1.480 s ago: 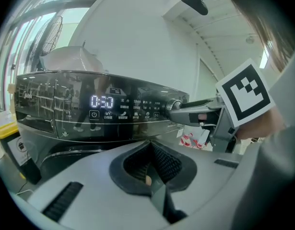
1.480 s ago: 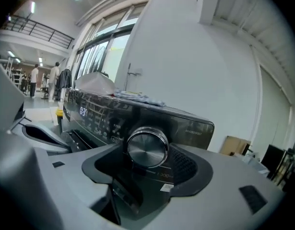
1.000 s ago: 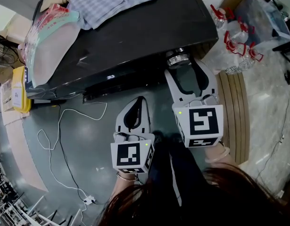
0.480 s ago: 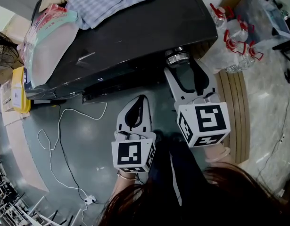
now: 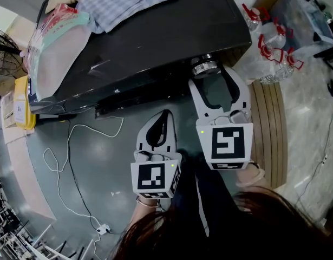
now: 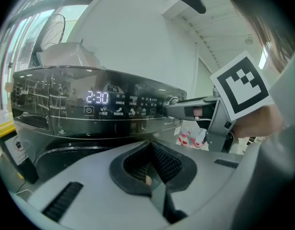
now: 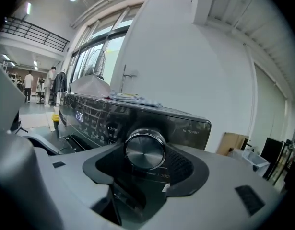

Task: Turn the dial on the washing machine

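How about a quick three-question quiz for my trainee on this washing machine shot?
1. Multiple choice: what stands between the jaws of the right gripper?
A) the dial
B) a bottle
C) the white cable
2. True or false: the jaws of the left gripper stand wide apart.
3. Fill in the blank: the lit display on the front of the washing machine reads ____.

Key:
1. A. The right gripper view shows the round metal dial between the jaws.
2. False. The left gripper view shows the jaws together with nothing between them.
3. 2:30
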